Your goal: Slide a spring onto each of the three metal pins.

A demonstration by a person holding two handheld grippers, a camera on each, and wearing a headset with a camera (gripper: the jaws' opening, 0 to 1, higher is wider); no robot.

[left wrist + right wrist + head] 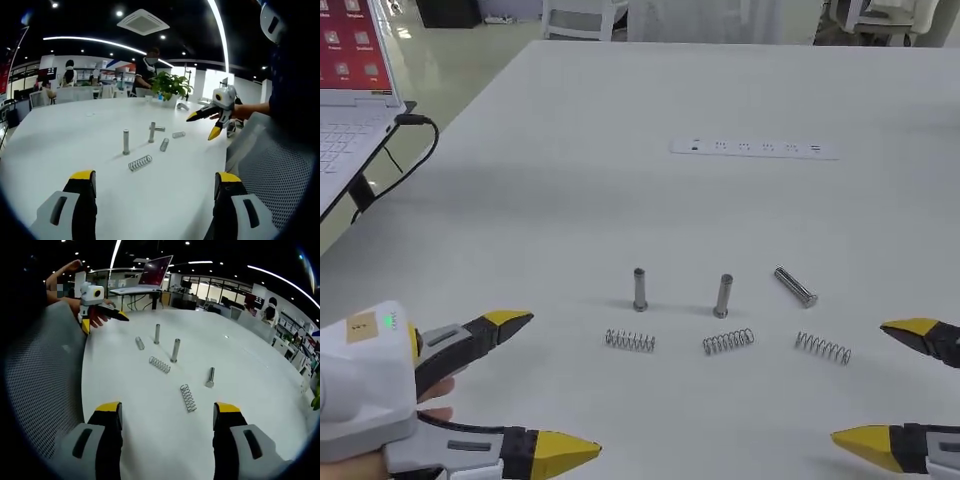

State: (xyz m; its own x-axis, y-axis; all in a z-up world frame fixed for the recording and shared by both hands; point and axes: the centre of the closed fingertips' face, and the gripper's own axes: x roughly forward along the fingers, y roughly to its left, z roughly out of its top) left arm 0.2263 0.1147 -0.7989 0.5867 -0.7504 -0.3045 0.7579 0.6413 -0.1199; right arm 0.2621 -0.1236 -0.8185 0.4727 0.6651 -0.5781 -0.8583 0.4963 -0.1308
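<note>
While no spring sits on a pin yet, your left gripper [555,385] hangs at the 7 o'clock corner of the head view, jaws apart and empty. From it, the left spring [630,341] lies on the white table [570,200] toward 2 o'clock, long axis 9 to 3, just at 6 o'clock of the upright left pin [640,289]. The middle spring [728,341] lies likewise below the upright middle pin [723,296]. The right pin [796,286] lies on its side, axis 10 to 4, and the right spring [823,348] lies near it at 5 o'clock. Your right gripper [860,382], jaws apart and empty, has that spring at 10 o'clock and is the nearer claw to it. The frame edge cuts off the right gripper's body. Whether the upright pins are fixed or free-standing cannot be made out.
</note>
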